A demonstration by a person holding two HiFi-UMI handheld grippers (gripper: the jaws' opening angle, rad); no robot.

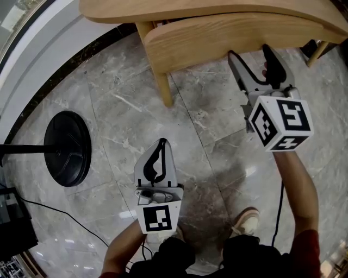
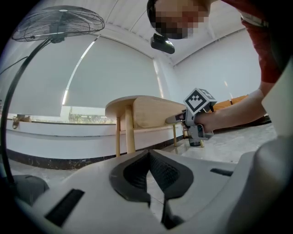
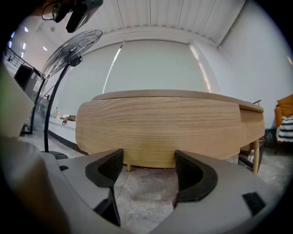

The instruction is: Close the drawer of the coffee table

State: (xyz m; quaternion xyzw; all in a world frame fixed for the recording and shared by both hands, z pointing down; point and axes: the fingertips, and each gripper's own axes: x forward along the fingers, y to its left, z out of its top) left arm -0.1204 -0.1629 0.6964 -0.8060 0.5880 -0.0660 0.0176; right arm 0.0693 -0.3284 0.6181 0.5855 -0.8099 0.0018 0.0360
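The light wooden coffee table (image 1: 179, 8) runs across the top of the head view. Its curved drawer front (image 1: 239, 35) juts out from under the tabletop. My right gripper (image 1: 249, 52) is open, its fingertips just short of the drawer front with nothing between them. In the right gripper view the drawer front (image 3: 160, 128) fills the middle, a little way beyond the parted jaws of that gripper (image 3: 149, 169). My left gripper (image 1: 161, 145) hangs over the marble floor, well back from the table, shut and empty. In the left gripper view its pads (image 2: 137, 176) meet at their tips.
A table leg (image 1: 162, 87) stands left of the drawer. A fan's round black base (image 1: 67, 147) and pole sit on the floor at the left, with a thin cable nearby. The fan head (image 2: 59, 23) shows in the left gripper view. The person's shoe (image 1: 246, 221) is below.
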